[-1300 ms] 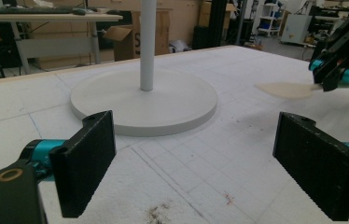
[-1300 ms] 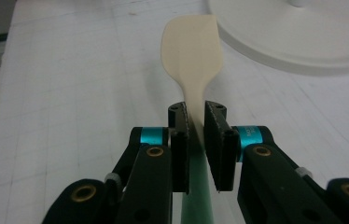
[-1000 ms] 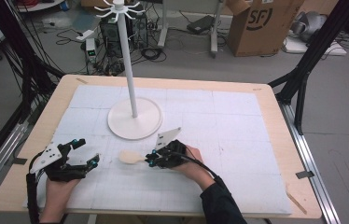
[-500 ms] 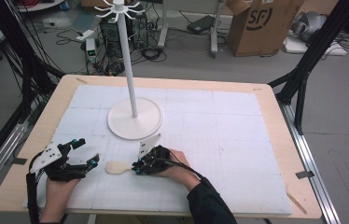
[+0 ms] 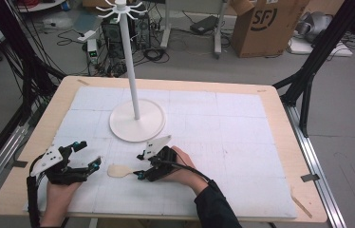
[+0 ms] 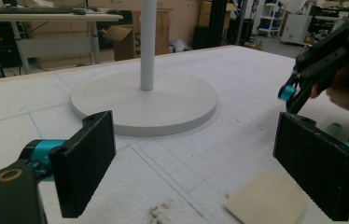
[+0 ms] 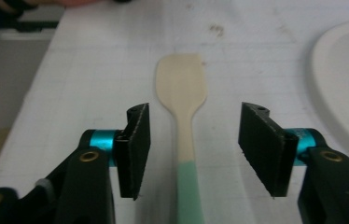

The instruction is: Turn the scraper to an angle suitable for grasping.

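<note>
In the high view, our right gripper (image 5: 139,167) had released the wooden spatula (image 5: 118,170) low centre on the tabletop (image 5: 242,142). Left gripper view: our left gripper (image 6: 210,161) gaped empty. Right gripper view: fingers (image 7: 137,140) straddled the handle without touching; regrasping and hanging on the rack (image 5: 135,124) seemingly remained.

"SF" is printed in black on the cardboard box (image 5: 266,26) standing on the floor behind the table (image 5: 270,95).
</note>
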Motion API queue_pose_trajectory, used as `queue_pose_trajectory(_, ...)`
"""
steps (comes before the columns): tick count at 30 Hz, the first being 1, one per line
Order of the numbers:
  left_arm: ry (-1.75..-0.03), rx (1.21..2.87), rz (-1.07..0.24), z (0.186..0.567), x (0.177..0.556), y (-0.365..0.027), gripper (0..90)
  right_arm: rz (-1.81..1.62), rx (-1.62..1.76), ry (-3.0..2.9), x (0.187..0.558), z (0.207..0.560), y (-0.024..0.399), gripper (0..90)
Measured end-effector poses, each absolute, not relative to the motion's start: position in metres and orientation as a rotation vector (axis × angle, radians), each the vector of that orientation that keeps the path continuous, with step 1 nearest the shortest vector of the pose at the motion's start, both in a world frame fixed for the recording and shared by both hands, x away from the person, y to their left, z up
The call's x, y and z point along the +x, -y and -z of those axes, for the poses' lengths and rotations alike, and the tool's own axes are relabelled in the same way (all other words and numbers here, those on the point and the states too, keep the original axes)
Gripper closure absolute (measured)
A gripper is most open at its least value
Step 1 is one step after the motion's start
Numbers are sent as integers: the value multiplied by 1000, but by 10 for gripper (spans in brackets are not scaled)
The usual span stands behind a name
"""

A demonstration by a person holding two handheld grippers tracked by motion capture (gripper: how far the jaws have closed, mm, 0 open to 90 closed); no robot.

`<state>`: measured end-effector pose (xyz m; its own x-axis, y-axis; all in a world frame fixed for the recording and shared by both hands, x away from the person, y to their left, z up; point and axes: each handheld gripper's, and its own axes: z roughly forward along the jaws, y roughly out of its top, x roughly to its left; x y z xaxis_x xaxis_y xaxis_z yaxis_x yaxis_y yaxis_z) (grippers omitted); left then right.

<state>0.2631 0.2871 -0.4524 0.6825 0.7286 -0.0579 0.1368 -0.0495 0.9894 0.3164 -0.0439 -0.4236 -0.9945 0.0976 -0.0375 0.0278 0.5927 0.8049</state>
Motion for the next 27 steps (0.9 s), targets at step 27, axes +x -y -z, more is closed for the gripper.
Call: queue_pose_trajectory(27,-734,1574,-562,452,263,-287,135,-1460,806,-2093,263,430,301,157)
